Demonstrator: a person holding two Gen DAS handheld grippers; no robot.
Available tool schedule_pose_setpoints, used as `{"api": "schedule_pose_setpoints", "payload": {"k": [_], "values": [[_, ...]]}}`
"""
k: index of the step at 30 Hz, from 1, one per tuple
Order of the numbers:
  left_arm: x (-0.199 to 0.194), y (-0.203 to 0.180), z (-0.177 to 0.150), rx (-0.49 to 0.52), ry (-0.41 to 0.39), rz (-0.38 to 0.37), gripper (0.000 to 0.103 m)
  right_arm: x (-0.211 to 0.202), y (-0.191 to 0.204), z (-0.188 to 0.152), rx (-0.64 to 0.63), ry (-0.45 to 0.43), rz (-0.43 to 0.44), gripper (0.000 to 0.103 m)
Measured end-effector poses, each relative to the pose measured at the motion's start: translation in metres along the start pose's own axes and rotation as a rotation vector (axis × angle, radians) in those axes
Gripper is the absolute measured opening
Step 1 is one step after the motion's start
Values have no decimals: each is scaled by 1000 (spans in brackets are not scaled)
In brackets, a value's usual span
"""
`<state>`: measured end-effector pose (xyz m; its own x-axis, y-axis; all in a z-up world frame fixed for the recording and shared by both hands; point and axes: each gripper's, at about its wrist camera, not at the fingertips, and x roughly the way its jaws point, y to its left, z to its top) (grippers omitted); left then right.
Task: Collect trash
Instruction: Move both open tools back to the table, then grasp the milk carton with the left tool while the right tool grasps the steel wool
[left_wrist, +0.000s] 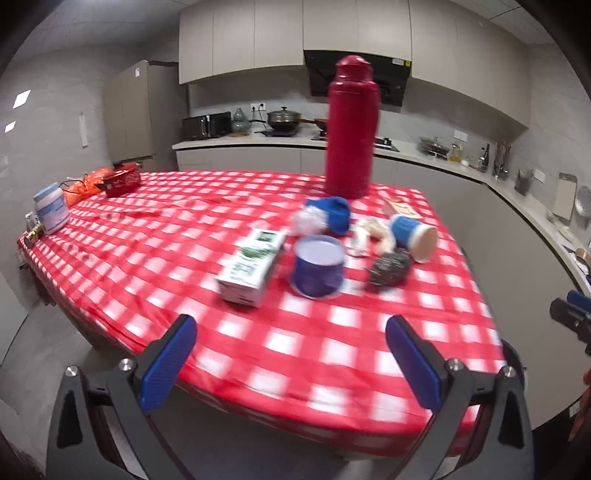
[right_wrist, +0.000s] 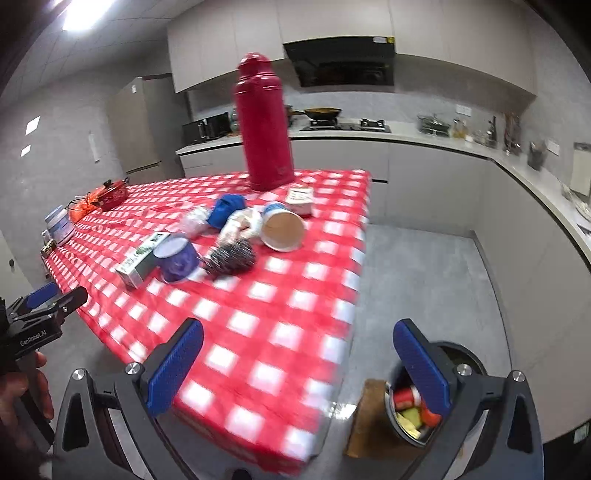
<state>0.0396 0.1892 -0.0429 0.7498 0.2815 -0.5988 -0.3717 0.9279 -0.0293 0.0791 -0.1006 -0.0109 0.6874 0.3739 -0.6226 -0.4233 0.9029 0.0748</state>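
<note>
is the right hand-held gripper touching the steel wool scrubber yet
Apart. The right wrist view shows the right hand-held gripper open near the table's edge, with checked tablecloth between it and the steel wool scrubber.

Kitchen and table furniture around a red-checked cloth

A tall red thermos (left_wrist: 351, 129) stands upright near the far edge of the checked tablecloth (left_wrist: 184, 229). At the far left corner sit a white jar (left_wrist: 51, 213) and a small red pot (left_wrist: 122, 181) beside an orange net bag (left_wrist: 79, 188) (its contents cannot be made out). Behind, a counter (right_wrist: 406, 134) carries a microwave (left_wrist: 207, 125), a lidded wok (left_wrist: 283, 119) and bottles, under a black range hood (right_wrist: 340, 61); a fridge (left_wrist: 129, 114) stands left.
</note>
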Motion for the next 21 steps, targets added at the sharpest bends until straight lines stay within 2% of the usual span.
{"api": "schedule_pose_setpoints", "payload": {"k": [4,9,15,21], "values": [[24,28,8,-8,3,13,102,25,30,18,-29,2,5,103],[50,45,13,-3,24,1,102,54,58,32,-45,9,3,103],[87,53,17,22,68,-17,102,96,79,40,-50,46,-9,103],[123,51,22,50,115,-44,96,139,88,46,-60,84,-20,103]]}}
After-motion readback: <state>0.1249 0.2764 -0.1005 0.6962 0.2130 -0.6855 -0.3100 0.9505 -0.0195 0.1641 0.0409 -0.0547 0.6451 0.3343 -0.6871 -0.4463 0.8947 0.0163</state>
